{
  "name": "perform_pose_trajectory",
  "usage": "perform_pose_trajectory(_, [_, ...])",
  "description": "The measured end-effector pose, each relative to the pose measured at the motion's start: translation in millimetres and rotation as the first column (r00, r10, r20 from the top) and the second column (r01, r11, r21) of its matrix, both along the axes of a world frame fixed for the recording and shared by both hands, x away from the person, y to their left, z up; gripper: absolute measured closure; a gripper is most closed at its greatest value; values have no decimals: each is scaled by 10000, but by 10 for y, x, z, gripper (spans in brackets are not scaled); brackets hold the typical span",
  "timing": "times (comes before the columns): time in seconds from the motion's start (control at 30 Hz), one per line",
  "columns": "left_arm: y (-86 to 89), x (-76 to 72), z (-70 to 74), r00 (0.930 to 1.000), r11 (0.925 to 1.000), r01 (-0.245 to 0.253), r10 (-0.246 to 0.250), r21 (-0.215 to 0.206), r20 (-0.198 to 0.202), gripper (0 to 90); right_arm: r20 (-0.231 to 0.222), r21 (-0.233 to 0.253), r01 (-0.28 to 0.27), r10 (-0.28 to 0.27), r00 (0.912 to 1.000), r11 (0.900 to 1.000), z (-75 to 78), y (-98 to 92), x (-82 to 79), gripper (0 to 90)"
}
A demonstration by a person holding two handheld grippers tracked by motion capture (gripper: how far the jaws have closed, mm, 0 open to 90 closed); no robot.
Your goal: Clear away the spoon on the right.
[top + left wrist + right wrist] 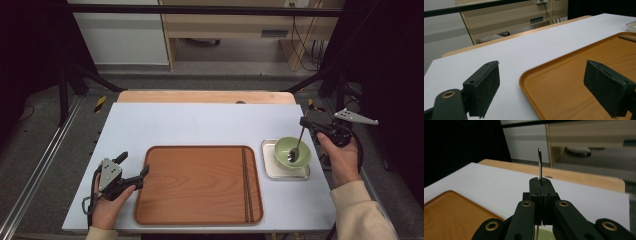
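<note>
So the right tool is clamping the handle of a metal spoon, jaws pinched tight together on it. In the right gripper view you're looking straight down the closed jaws, with the thin edge of the handle poking up past their tips. From the grip, the spoon is slanting down and toward the person's left, and its head is sitting inside a pale green bowl just below and beside the tool. That bowl is resting on a small white square tray, right under it and touching it. Going further out on the same side, a big wooden tray is lying just beside the white one, not touching it, and a pair of dark chopsticks is lying along the wooden tray's edge nearest the right tool. The left tool is way over at the far side of that tray, well apart from the spoon and bowl. It's being held low over the worktop with its jaws spread wide and nothing between them. In the left gripper view one pad is hanging over the white surface and the other is hanging over the tray's rounded corner, so the tool is basically straddling the rim there. I can't tell if it's actually touching the tray.
</note>
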State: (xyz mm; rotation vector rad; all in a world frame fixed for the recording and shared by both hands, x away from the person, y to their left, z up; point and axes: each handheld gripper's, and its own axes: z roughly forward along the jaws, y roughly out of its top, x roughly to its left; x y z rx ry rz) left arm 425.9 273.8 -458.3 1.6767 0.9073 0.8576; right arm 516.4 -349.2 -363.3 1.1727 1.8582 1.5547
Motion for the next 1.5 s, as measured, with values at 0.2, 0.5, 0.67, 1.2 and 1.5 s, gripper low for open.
perform_pose_trajectory(0.2, [33,-7,2,9996,9996,-243,244,-107,123,130,1274,-325,-559,596,9901,9979,431,238,-211,896])
perform_pose_trajectory(0.5, [68,1,-17,9990,9991,-421,422,-92,115,130,602,-708,-2746,2789,9584,9589,335,1084,-385,896])
perform_pose_trajectory(0.67, [67,3,-21,9989,9991,-435,435,-6,148,130,-107,-579,-3710,3711,9285,9268,73,1464,-457,895])
perform_pose_trajectory(1.2, [46,10,-36,9993,9992,-369,368,137,104,130,-1524,-126,-4922,4848,8612,8704,-411,1918,-559,893])
perform_pose_trajectory(1.5, [49,14,-41,9994,9993,-340,339,158,75,130,-2397,-589,-4808,4551,8576,8749,-478,1989,-479,858])
